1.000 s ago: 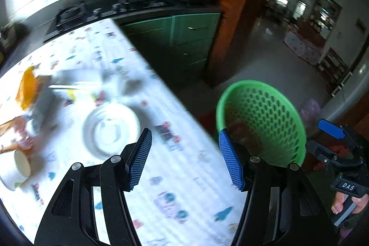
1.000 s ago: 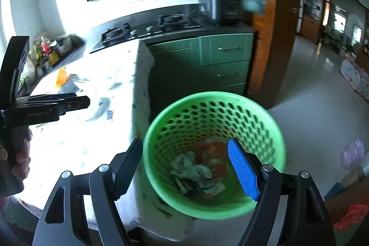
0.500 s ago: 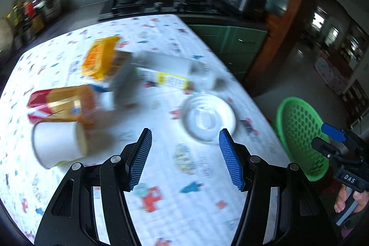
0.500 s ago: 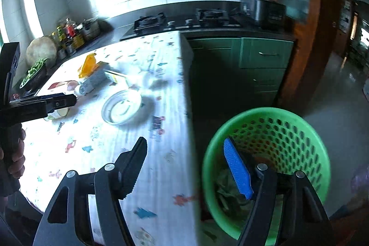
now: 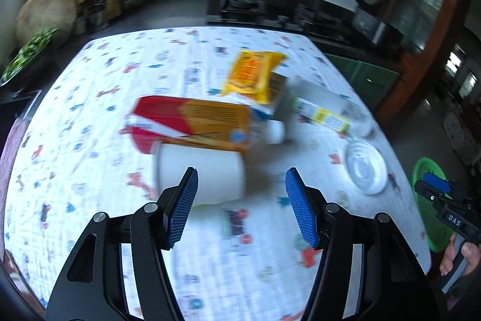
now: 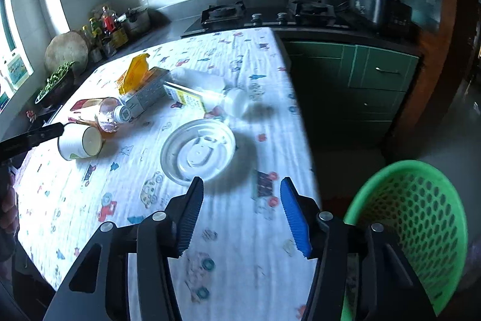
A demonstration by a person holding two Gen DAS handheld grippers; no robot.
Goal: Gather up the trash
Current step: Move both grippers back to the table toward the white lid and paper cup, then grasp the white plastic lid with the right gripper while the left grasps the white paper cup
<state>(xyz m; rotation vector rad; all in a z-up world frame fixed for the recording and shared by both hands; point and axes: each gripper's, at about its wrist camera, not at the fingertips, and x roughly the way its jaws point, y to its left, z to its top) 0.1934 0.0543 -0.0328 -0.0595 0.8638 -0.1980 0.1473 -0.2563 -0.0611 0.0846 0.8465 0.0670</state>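
Left gripper [image 5: 240,202]: fingers spread, empty, poised just above the tipped paper cup [image 5: 200,175].
Right gripper [image 6: 239,212]: fingers spread, empty, over the surface [image 6: 240,233] edge, near the white plastic lid [image 6: 198,152].
Trash: cup, red-orange carton [image 5: 192,122], yellow packet [image 5: 252,74] and clear bottle [image 6: 207,95], lying clustered on the patterned surface.
Green basket [image 6: 421,221]: on the floor beside the surface, at right.
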